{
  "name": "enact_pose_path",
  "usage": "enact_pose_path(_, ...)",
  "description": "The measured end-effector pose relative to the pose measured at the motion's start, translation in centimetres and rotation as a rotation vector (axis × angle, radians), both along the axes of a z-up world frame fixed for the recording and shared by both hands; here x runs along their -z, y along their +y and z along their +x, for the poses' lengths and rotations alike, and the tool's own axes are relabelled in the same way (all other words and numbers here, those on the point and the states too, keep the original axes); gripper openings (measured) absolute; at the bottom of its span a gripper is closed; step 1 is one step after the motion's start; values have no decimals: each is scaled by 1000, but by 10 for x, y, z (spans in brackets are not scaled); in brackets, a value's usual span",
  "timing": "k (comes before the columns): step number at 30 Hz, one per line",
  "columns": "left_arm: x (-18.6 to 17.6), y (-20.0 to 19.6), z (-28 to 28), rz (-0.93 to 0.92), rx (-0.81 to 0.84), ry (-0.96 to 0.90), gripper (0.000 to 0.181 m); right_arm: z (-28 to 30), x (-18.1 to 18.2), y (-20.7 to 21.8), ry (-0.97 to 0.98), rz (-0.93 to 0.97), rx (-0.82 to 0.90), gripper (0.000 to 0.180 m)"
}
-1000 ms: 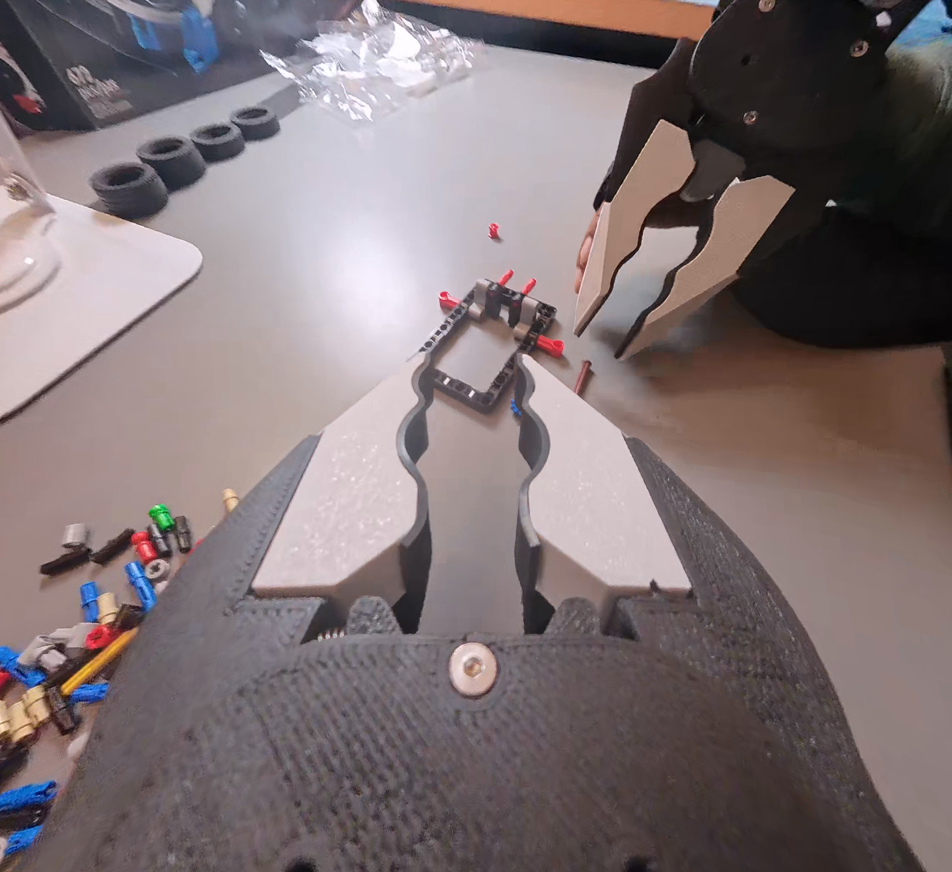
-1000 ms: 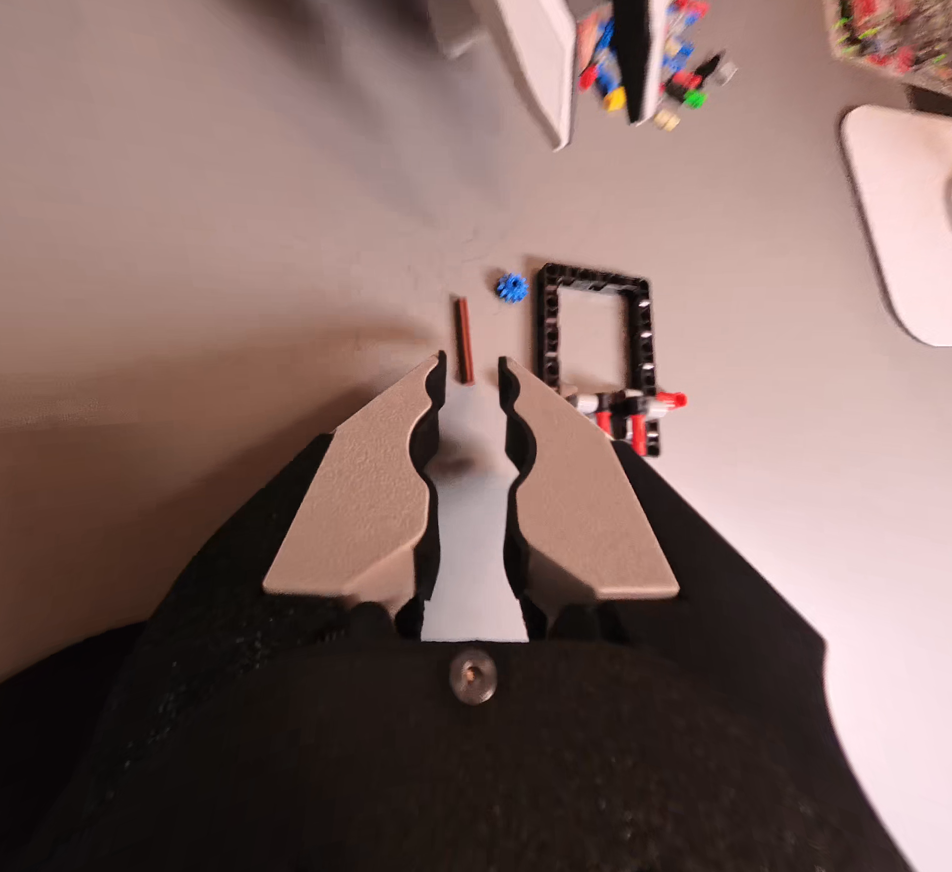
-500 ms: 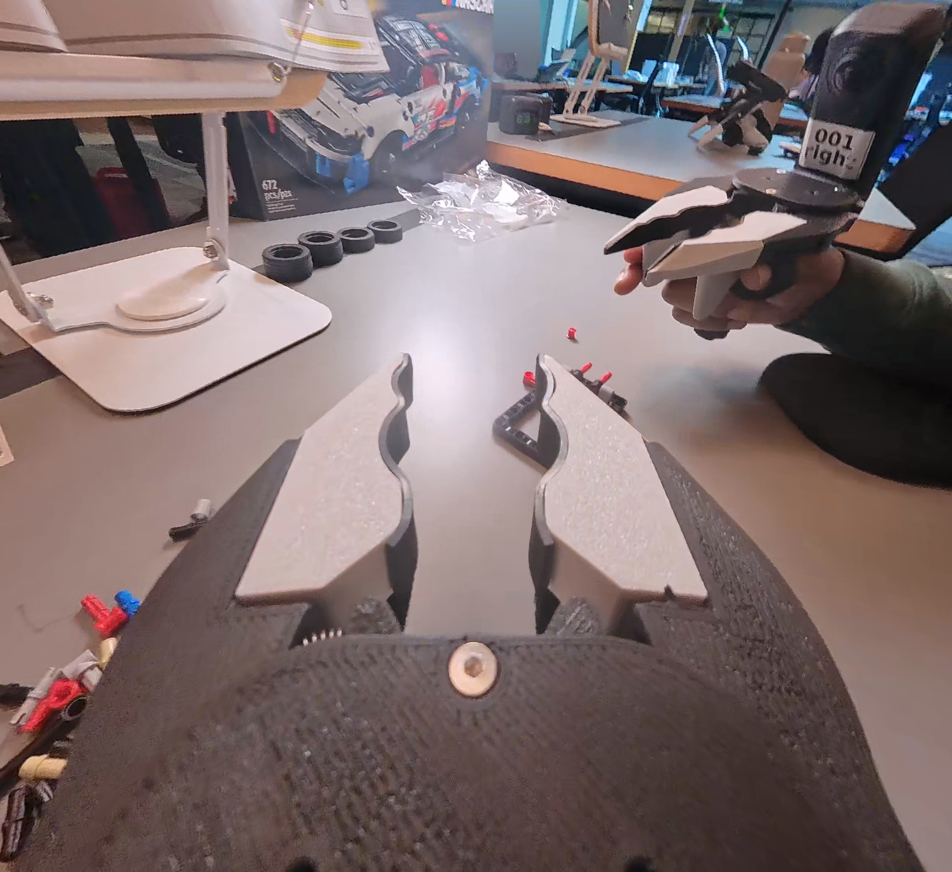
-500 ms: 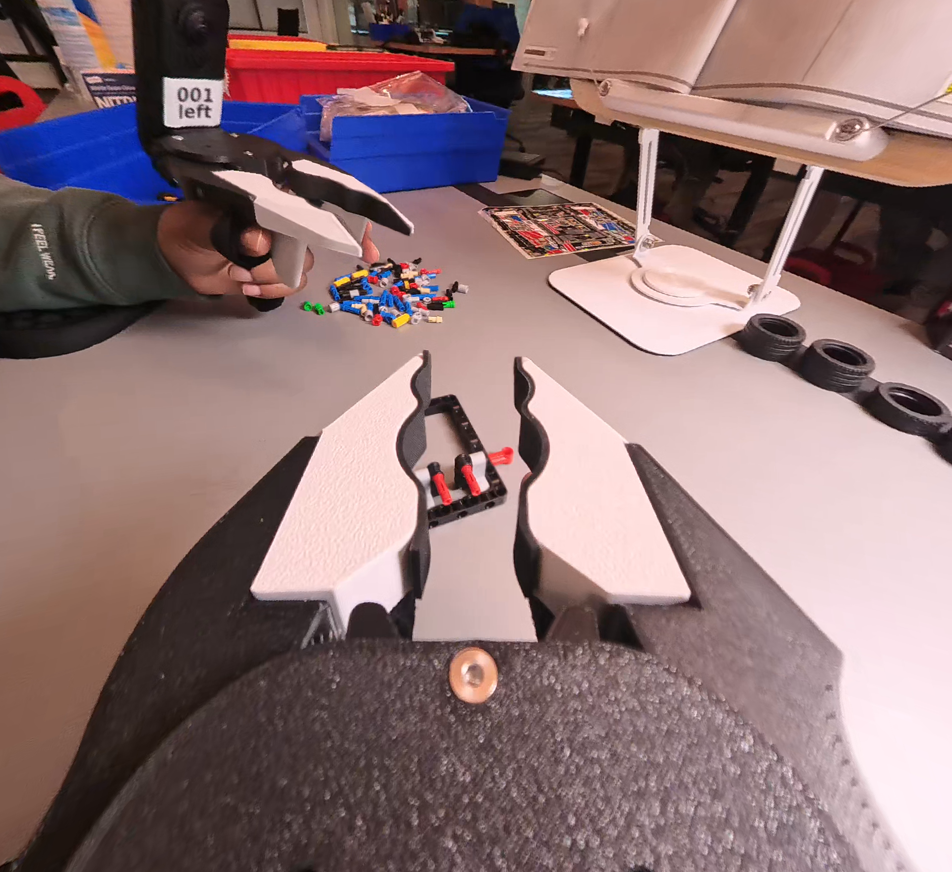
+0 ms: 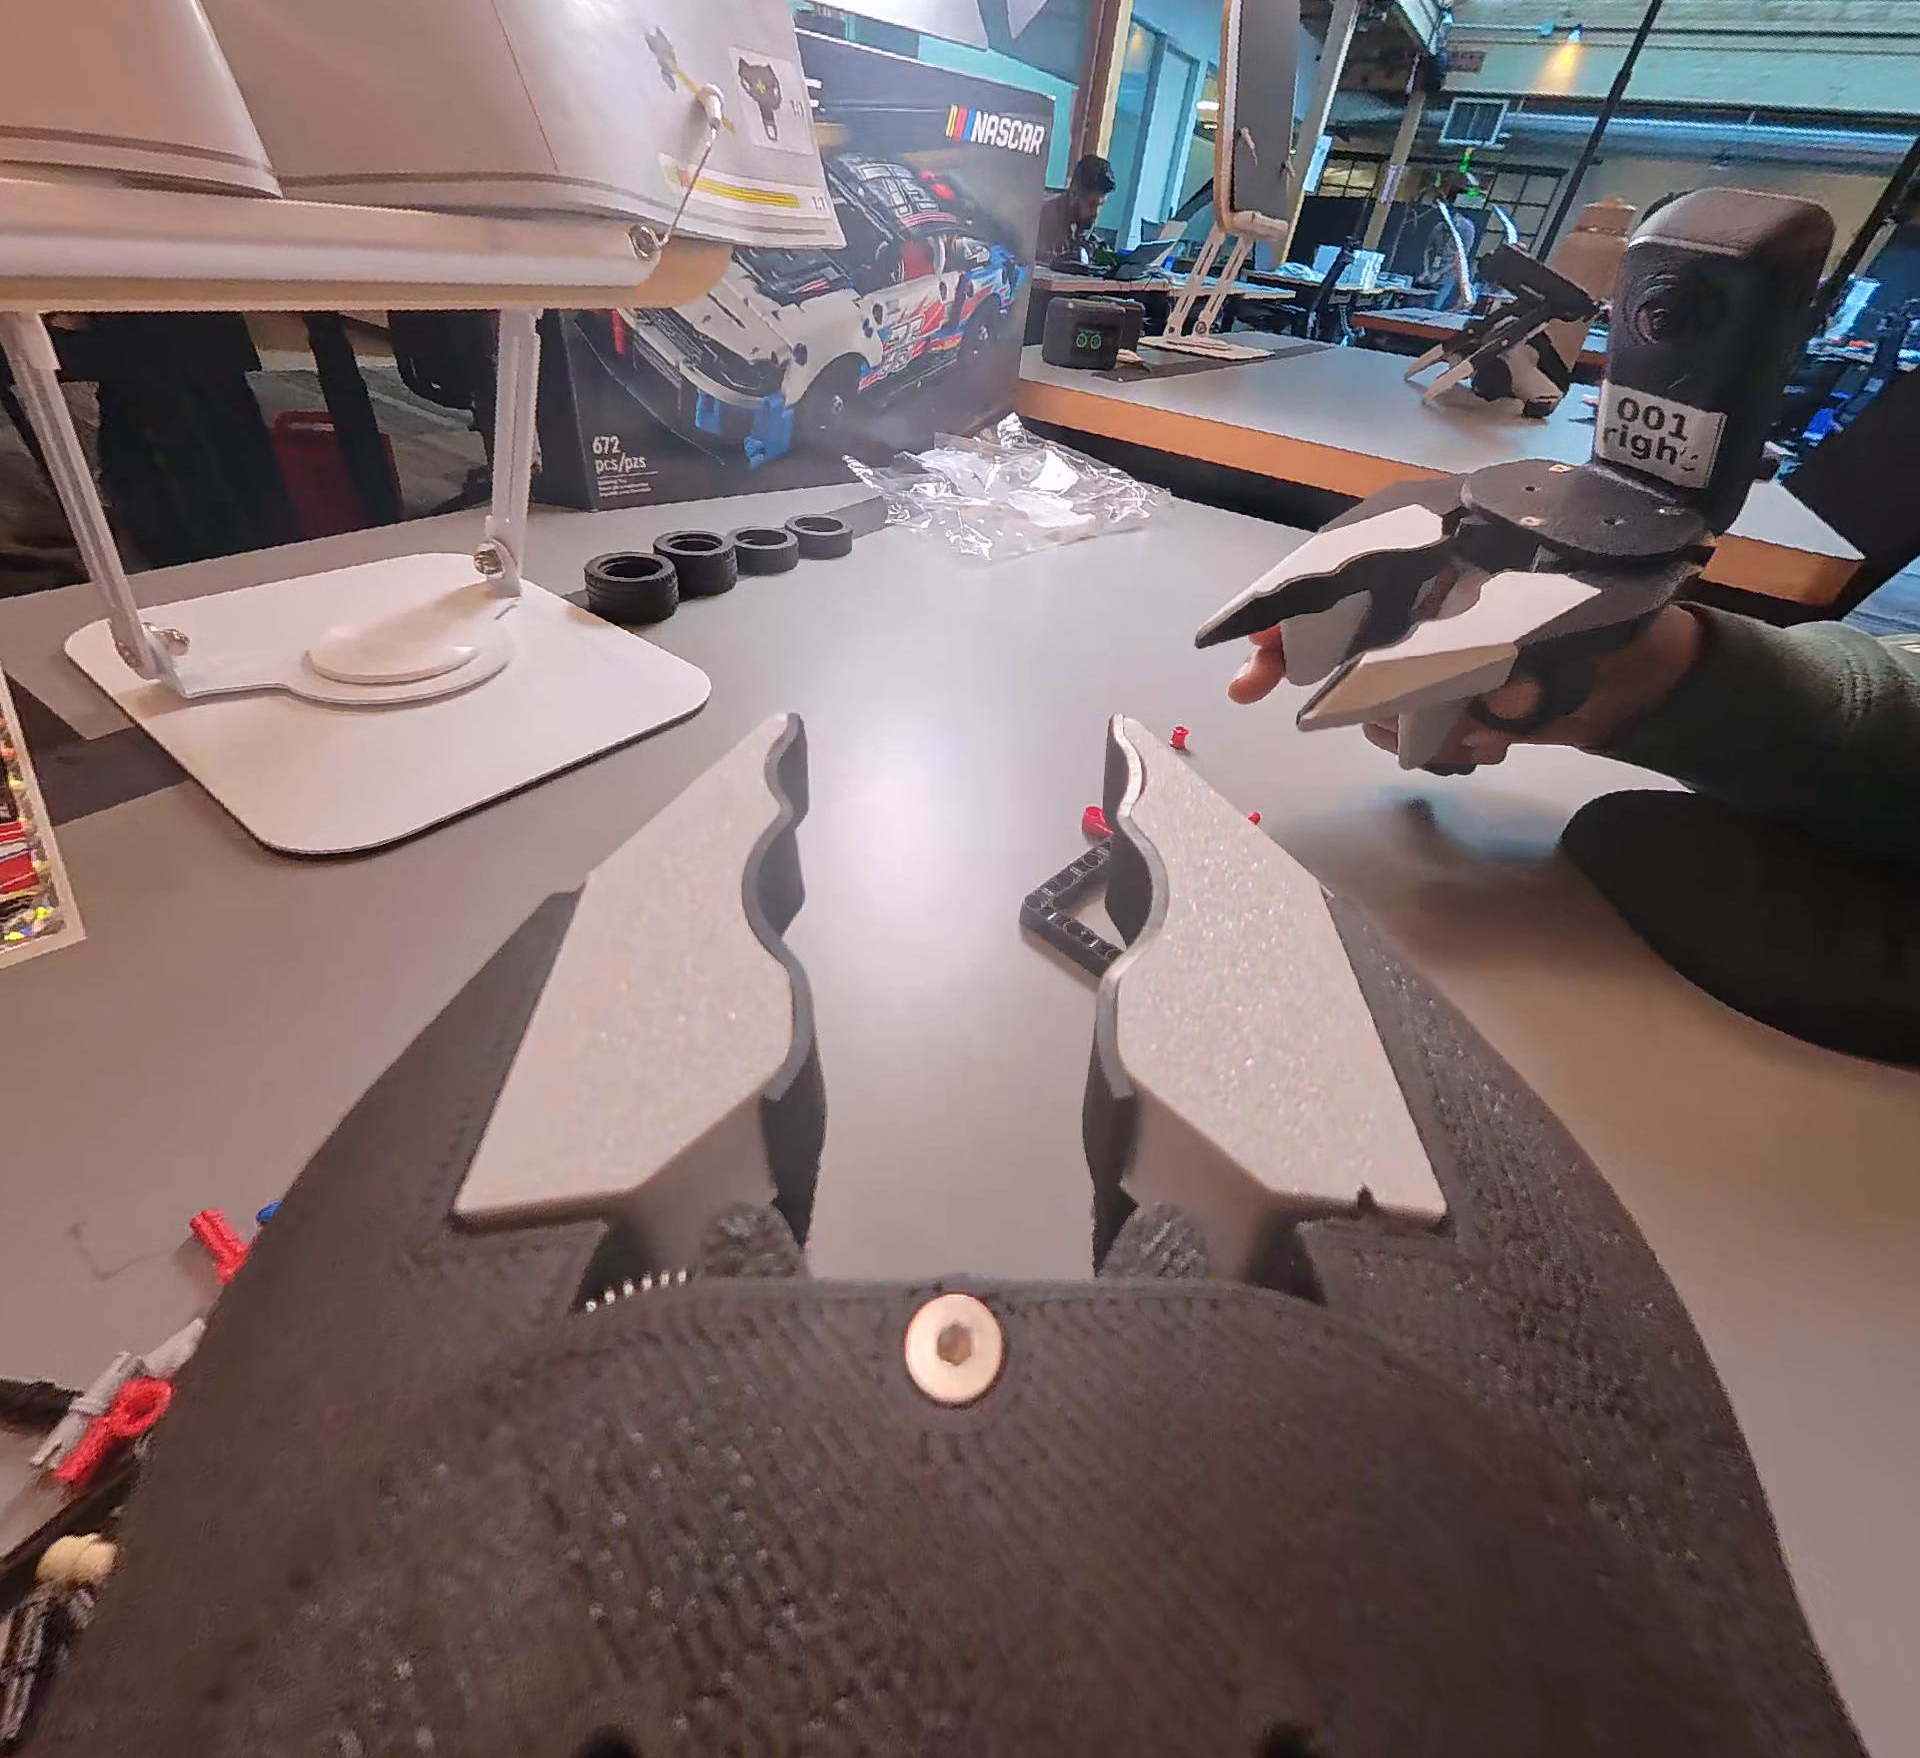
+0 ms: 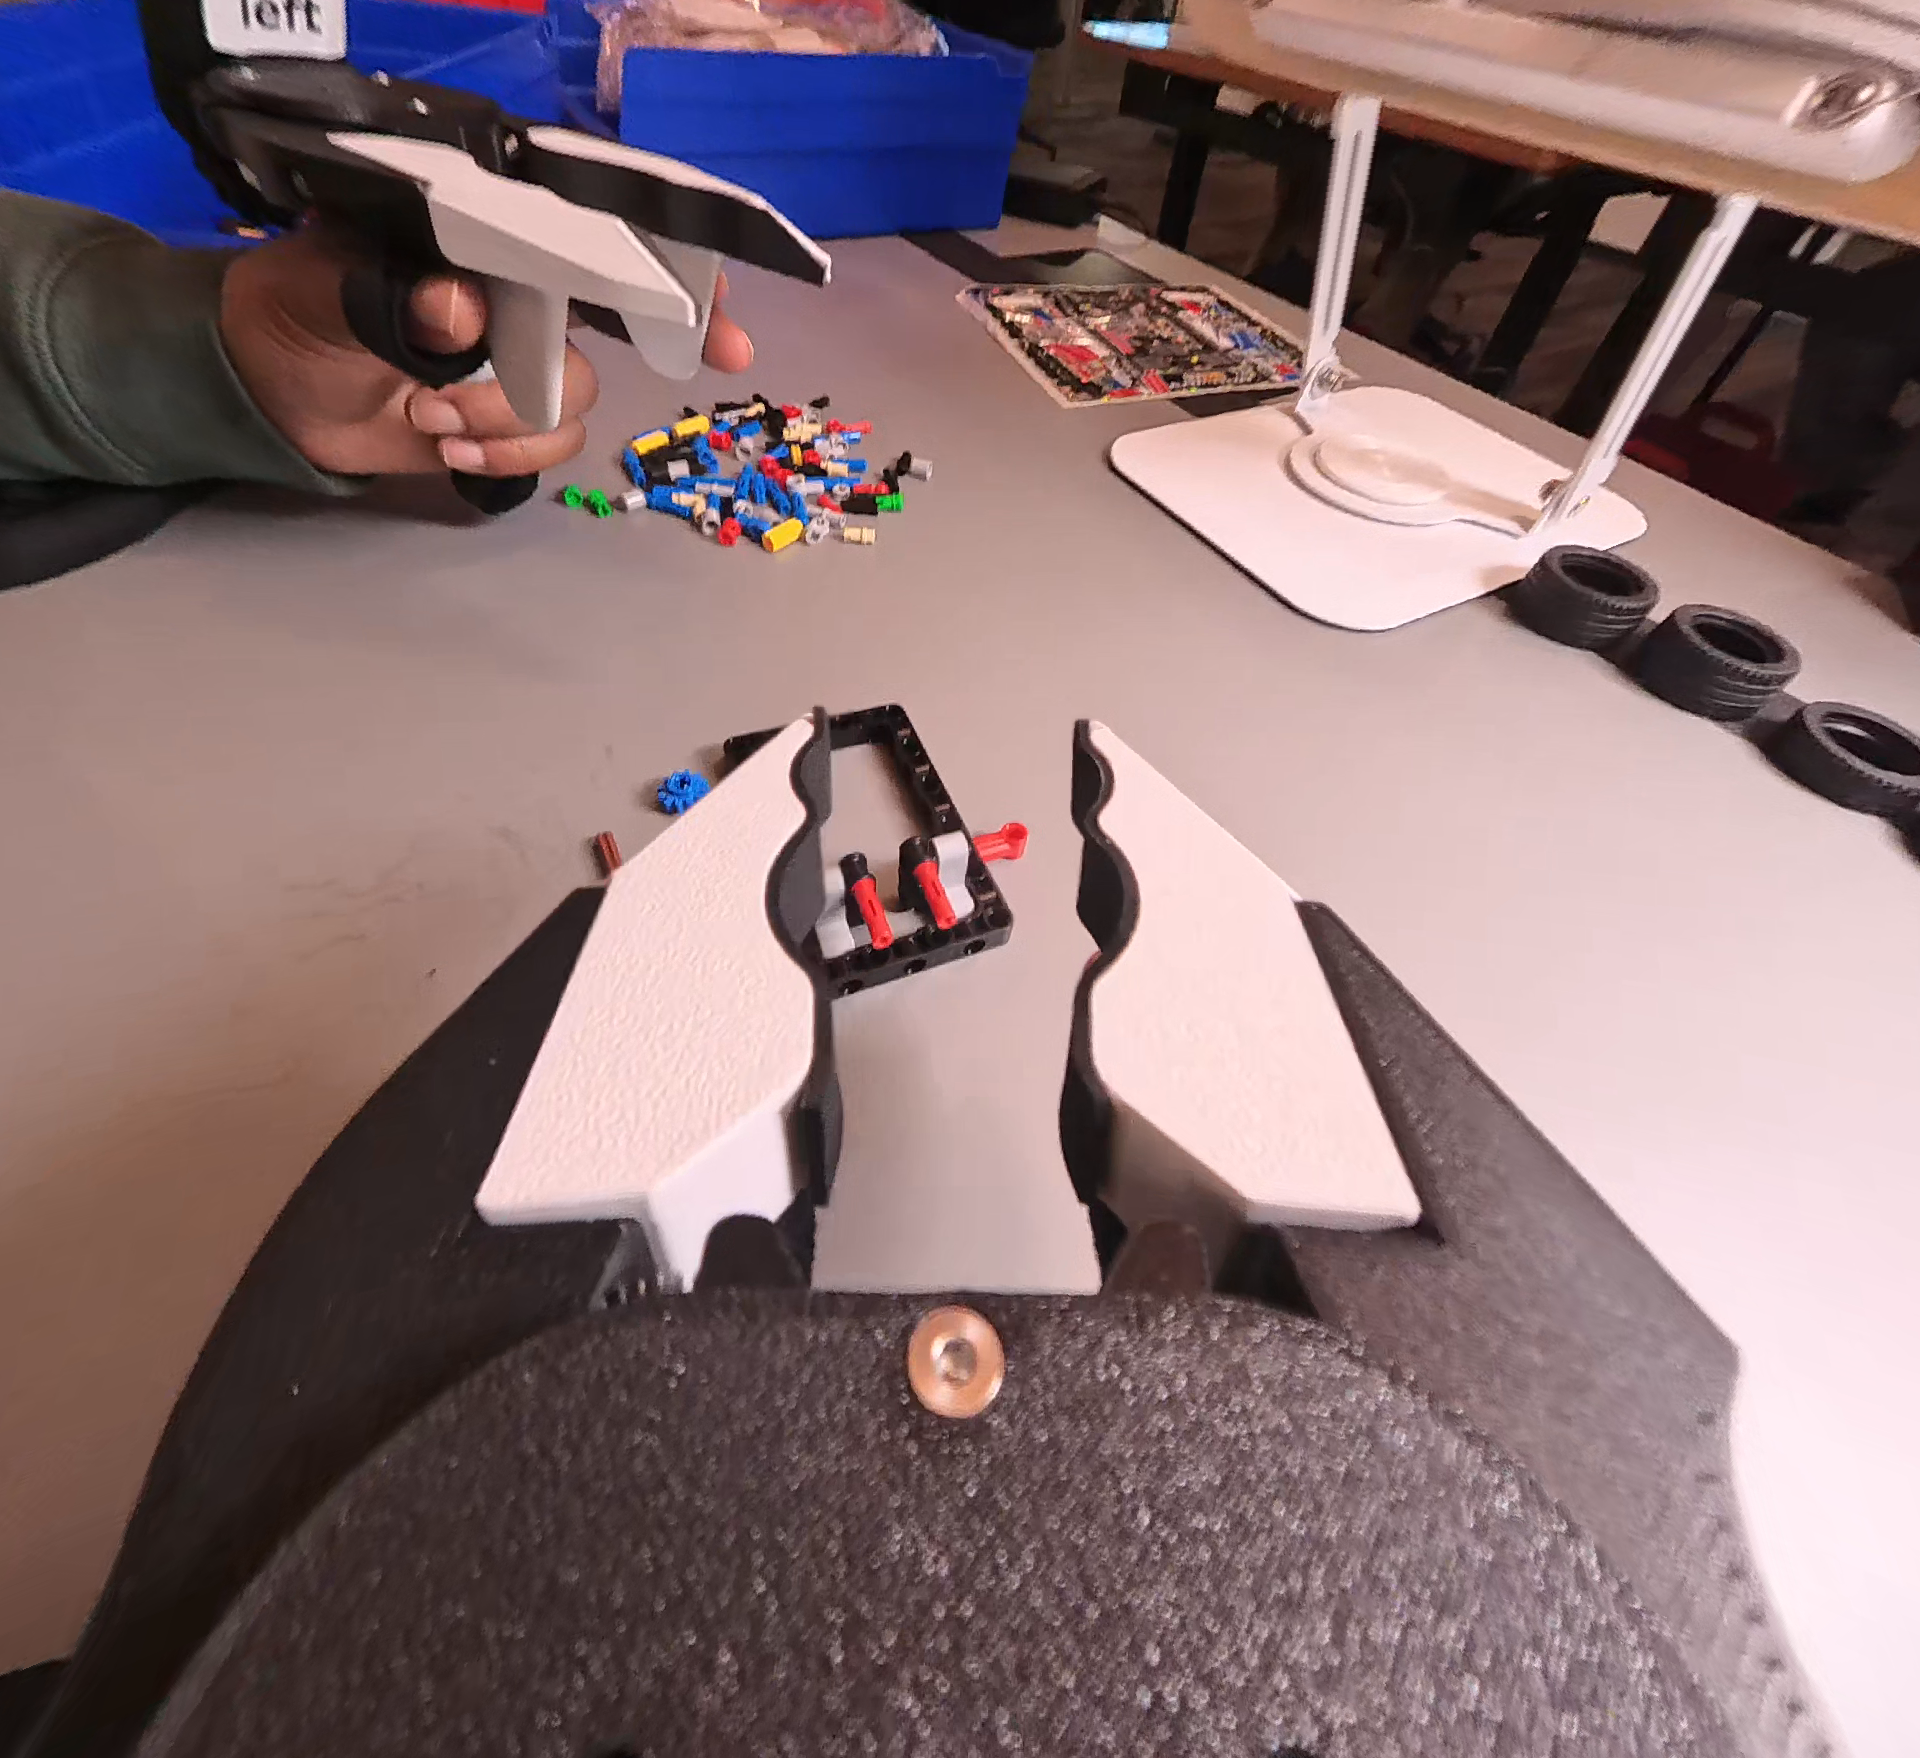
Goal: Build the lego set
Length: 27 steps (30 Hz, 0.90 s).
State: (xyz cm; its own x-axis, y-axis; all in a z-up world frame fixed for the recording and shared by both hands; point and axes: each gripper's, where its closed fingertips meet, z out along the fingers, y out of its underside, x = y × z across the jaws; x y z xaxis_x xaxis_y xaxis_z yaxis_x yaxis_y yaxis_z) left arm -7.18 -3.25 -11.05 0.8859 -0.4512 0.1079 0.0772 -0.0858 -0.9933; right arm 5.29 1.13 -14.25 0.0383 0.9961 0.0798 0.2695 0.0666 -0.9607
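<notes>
Grippers have both lifted off the work: a second ago the left gripper (image 5: 951, 752) was down over the black frame (image 6: 914, 851) and the right gripper (image 6: 951, 737) was pointing down at the brown axle (image 6: 608, 848); now each is held level above the desk (image 6: 312, 773), aimed roughly across it. Fingers of both stand wide apart with nothing between them, more spread than a second ago

In the right wrist view the frame lies flat near the middle of the desk, partly behind the right gripper's left finger, carrying 2 grey connectors with red pins and 1 red pin sticking out of its side. Just beside it, toward the person's left, lie the blue gear (image 6: 681, 789) and the axle, both loose and not yet fitted. The pile of small parts (image 6: 753, 482) sits farther toward the desk's far edge, near the left hand (image 6: 416, 378). 4 tyres (image 5: 717, 560) line up beside the white stand base (image 5: 395, 690) that holds the instruction book (image 5: 416, 15)

My reading: the raised, level pose faces the book, so this is likely a pause to check the next step, with the axle and gear as likely next picks
</notes>
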Motion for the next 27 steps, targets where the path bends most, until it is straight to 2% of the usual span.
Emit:
enact_pose_path(6,1,-1,6,3,12,29,56,2,38,-2,-247,-119,-10,68)
enact_pose_path(12,1,-4,15,5,38,53,55,3,57,-8,-470,-43,-77,78)
enact_pose_path(19,0,-13,26,-16,90,117,49,-9,71,-23,-645,16,-260,68)
enact_pose_path(21,1,-13,27,-19,92,128,49,-11,72,-21,-689,61,-287,56)
enact_pose_path(27,10,-11,27,-45,97,145,50,-22,73,-24,-724,139,-453,55)
